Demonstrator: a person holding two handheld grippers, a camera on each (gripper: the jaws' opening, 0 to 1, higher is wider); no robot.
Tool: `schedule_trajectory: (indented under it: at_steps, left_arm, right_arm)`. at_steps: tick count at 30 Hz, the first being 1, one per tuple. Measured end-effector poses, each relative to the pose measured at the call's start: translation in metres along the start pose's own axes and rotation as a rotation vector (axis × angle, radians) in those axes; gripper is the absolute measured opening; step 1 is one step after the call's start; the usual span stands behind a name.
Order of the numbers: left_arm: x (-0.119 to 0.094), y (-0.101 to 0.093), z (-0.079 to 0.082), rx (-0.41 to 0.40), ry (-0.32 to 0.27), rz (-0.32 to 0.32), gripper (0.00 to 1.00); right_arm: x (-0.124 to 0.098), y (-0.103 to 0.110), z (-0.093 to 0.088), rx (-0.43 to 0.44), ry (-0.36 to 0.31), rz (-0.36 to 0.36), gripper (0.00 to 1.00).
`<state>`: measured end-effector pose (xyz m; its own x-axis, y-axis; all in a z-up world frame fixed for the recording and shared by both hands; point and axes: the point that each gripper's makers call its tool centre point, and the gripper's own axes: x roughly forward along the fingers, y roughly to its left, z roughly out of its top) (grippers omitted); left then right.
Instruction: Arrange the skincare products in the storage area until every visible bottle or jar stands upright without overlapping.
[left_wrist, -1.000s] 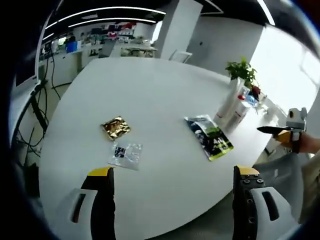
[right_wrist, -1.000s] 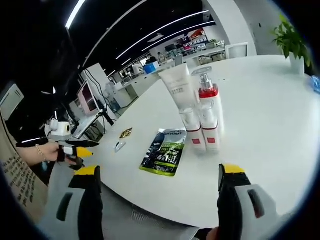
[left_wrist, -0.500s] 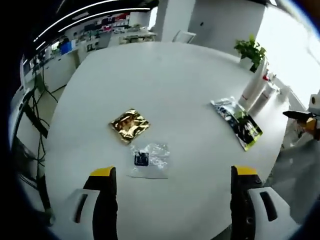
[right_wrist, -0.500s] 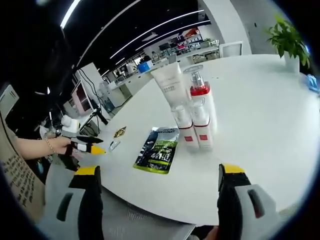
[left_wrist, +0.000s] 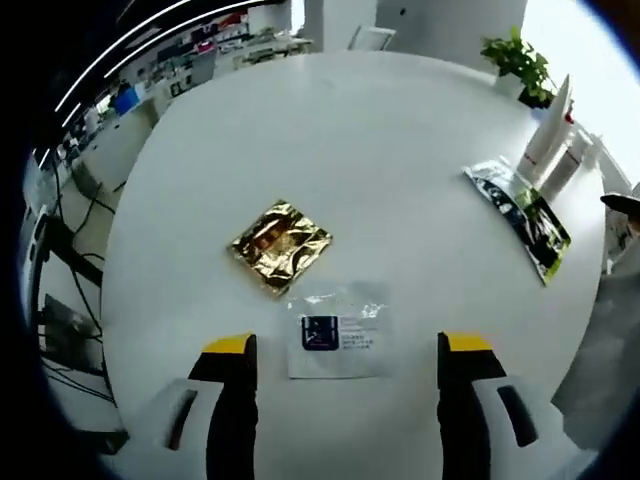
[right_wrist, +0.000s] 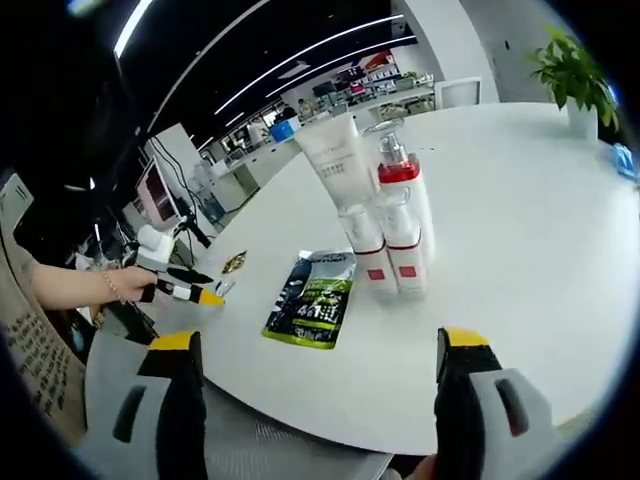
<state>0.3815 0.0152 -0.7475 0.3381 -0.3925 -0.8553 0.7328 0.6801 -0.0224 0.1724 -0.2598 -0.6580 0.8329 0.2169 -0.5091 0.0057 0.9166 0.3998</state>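
— Two grippers on show, then. How do they stand?

— The left gripper (left_wrist: 345, 350) hangs above the round white worktop (left_wrist: 380, 150) with its black, yellow-tipped fingers (left_wrist: 228, 348) spread wide and nothing between them. The right gripper (right_wrist: 315, 345) is likewise spread, fingers (right_wrist: 465, 340) apart and empty, just off the near edge of the worktop (right_wrist: 530, 240). In the right gripper view the left gripper (right_wrist: 180, 288) comes in from the left, held in a person's hand (right_wrist: 125, 283).

— Where are the skincare products?

— In the right gripper view they stand upright in a tight cluster near the middle of the worktop: a white squeeze tube (right_wrist: 337, 160) at the back, a white pump bottle with a red collar (right_wrist: 403, 190) beside it, and two small white bottles with red labels (right_wrist: 385, 255) in front, all touching or very close. In the left gripper view that cluster (left_wrist: 555, 140) sits far off at the right edge.

— What lies flat?

— A green and black foil pouch (right_wrist: 315, 298) just beside the bottles, seen also in the left gripper view (left_wrist: 520, 212). Between the left fingers lies a clear plastic sachet with a dark label (left_wrist: 340, 330), and just beyond it, corners nearly touching, a crumpled gold foil packet (left_wrist: 281, 246).

— Anything else?

— A green potted plant (left_wrist: 518, 62) at the far edge of the worktop.
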Motion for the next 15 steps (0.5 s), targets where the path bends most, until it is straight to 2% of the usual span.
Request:
schedule_trajectory:
  at_steps: [7, 9, 11, 15]
  left_arm:
    - [0.0013, 0.0031, 0.0040, 0.016, -0.003, 0.005, 0.61]
    - [0.0010, 0.0040, 0.0054, 0.022, -0.008, 0.001, 0.53]
    - [-0.0003, 0.0030, 0.0068, 0.030, -0.013, -0.005, 0.38]
    - [-0.0019, 0.0028, 0.0070, 0.023, -0.018, -0.001, 0.38]
  right_arm:
    - [0.0014, -0.0020, -0.0015, 0.000, 0.007, -0.003, 0.97]
    - [0.0015, -0.0020, -0.0026, 0.003, 0.009, -0.003, 0.97]
    - [0.0016, -0.0017, -0.0035, 0.003, 0.010, -0.001, 0.97]
    - [0.0019, 0.0000, -0.0043, 0.003, 0.012, 0.003, 0.97]
